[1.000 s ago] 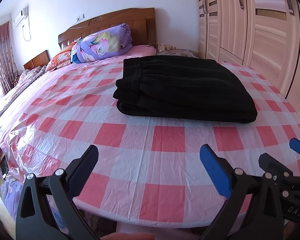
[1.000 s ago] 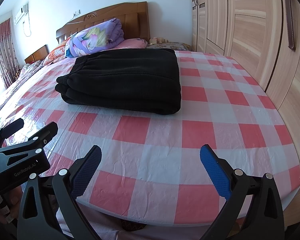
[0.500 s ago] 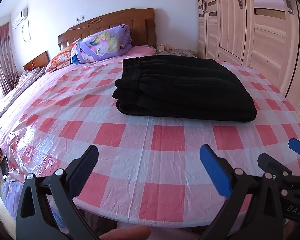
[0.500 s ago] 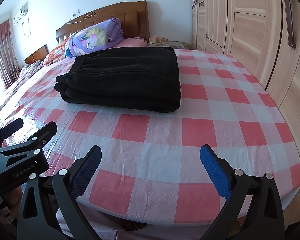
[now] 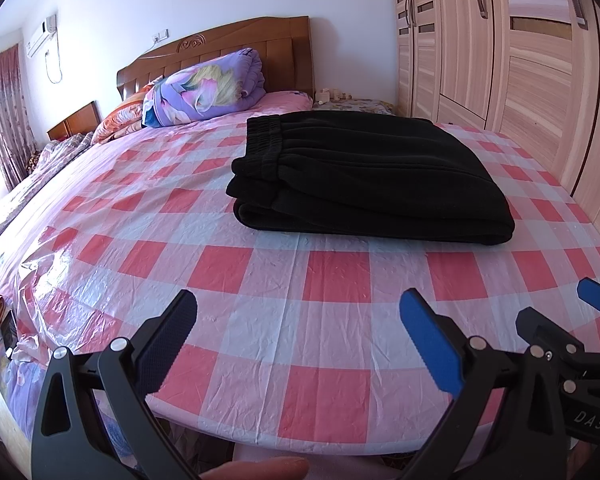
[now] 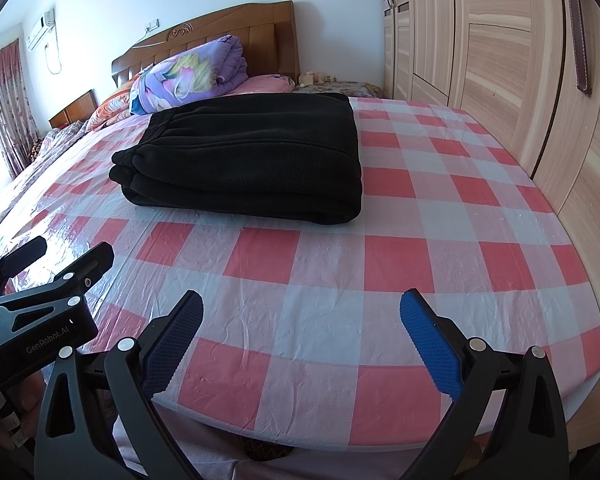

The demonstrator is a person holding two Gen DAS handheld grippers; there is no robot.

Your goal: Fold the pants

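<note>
We see the pants (image 5: 364,176) as thick, matt black fleece, soft and slightly fuzzy. The checked cover (image 5: 332,332) on the bed looks like thin plastic sheeting, glossy and crinkled. The headboard (image 5: 228,48) is varnished wood; the wardrobe (image 6: 500,60) shows smooth pale wood-grain. Gripper pads (image 6: 432,344) look textured rubber.

Purple quilt (image 5: 208,86) lies against wooden headboard (image 5: 220,46).
</note>
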